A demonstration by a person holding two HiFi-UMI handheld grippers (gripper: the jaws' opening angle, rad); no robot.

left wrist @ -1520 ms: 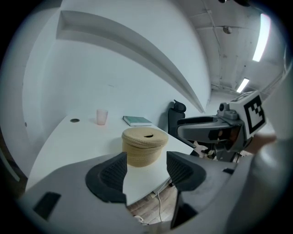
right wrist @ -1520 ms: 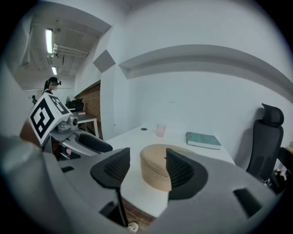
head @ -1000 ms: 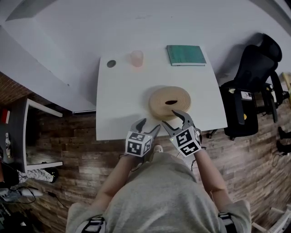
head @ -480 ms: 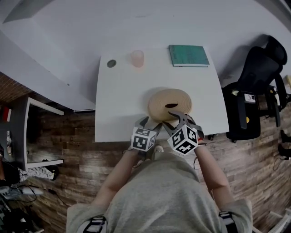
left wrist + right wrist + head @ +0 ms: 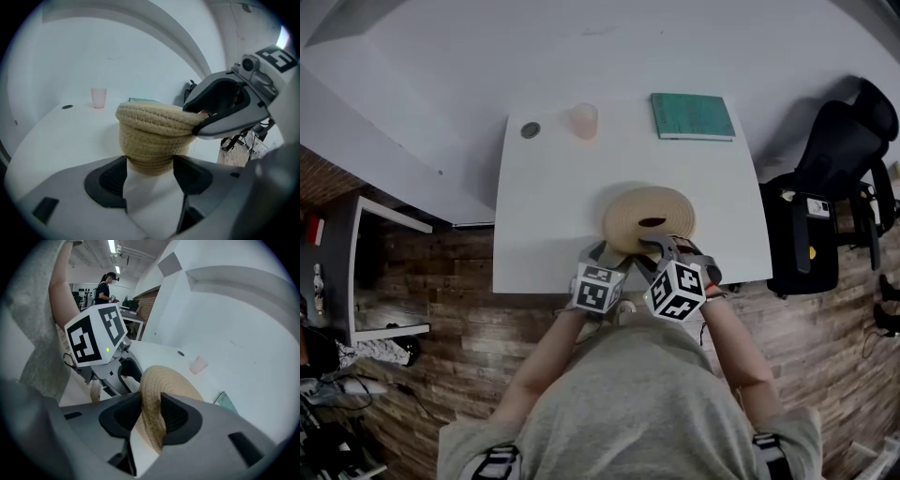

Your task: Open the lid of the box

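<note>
A round woven box stands near the front edge of the white table (image 5: 544, 216), with its flat woven lid (image 5: 649, 211) on top. My right gripper (image 5: 661, 246) is turned on edge, and its jaws have just been closing. Its pads now pinch the lid's near rim (image 5: 154, 404) from above and below. My left gripper (image 5: 612, 253) is open, its fingertips low at the box's near left side. In the left gripper view the box's body (image 5: 150, 150) fills the gap beyond the pads. I cannot tell whether they touch it.
A pink cup (image 5: 583, 120), a small dark disc (image 5: 530, 130) and a green book (image 5: 692, 114) lie along the table's far edge. A black office chair (image 5: 834, 178) stands right of the table. A person (image 5: 105, 287) stands far off in the room.
Both grippers have come down and forward to the box. The right one has rolled on edge and closed its jaws on the lid's rim. The left one has settled at the box's side.
</note>
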